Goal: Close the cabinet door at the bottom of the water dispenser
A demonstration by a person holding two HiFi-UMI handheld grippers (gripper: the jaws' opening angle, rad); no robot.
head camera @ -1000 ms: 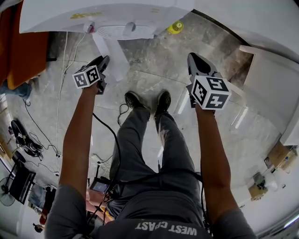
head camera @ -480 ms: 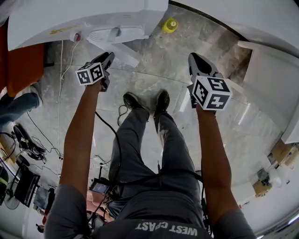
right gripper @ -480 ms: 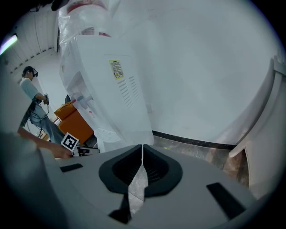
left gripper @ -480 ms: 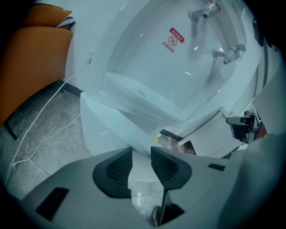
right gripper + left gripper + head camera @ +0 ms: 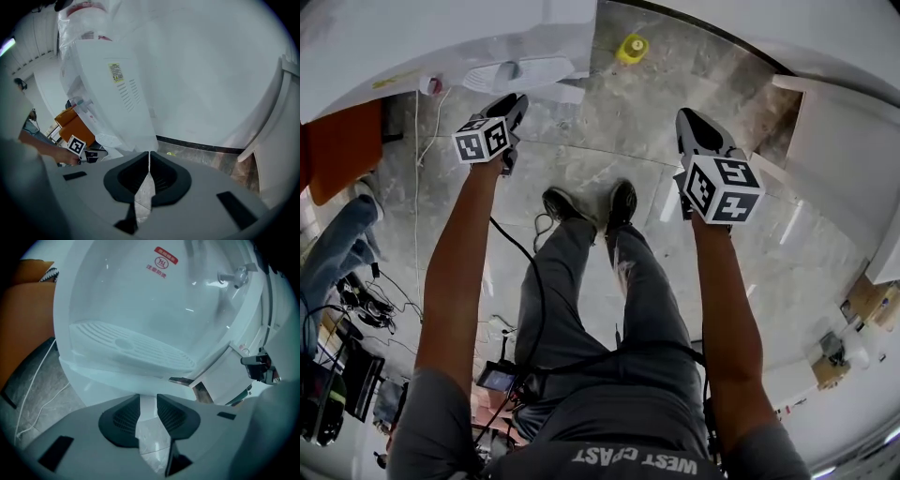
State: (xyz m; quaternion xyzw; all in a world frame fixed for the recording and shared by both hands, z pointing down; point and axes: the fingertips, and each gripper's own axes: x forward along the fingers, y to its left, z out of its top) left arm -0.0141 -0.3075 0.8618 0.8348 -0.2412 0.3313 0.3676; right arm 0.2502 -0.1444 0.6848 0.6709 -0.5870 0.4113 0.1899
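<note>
Left of the water dispenser (image 5: pixel 441 33) stands an orange seat (image 5: pixel 342 150), close against its side. A thin white cable (image 5: pixel 417 187) runs down the stone floor (image 5: pixel 609 141) from there. The left tool (image 5: pixel 148 401) is held out in front of the dispenser, just below its ribbed drip tray (image 5: pixel 131 345) and pointing at its lower front. Its jaws are apart and closing. Nothing is between them; only the dispenser's base and the floor show through the gap.

The cabinet door (image 5: pixel 558 92) is at the foot of the dispenser, just right of the left tool. It stands ajar, angled out from the front rather than flush with it. Neither tool touches it.

A small yellow object (image 5: pixel 631 47) lies on the floor just right of the dispenser. The right tool (image 5: pixel 149 157) is held well apart from the dispenser on that side. It is clenched, with its jaws together on nothing, and points down toward the floor and the white wall (image 5: pixel 211 70) beyond.
</note>
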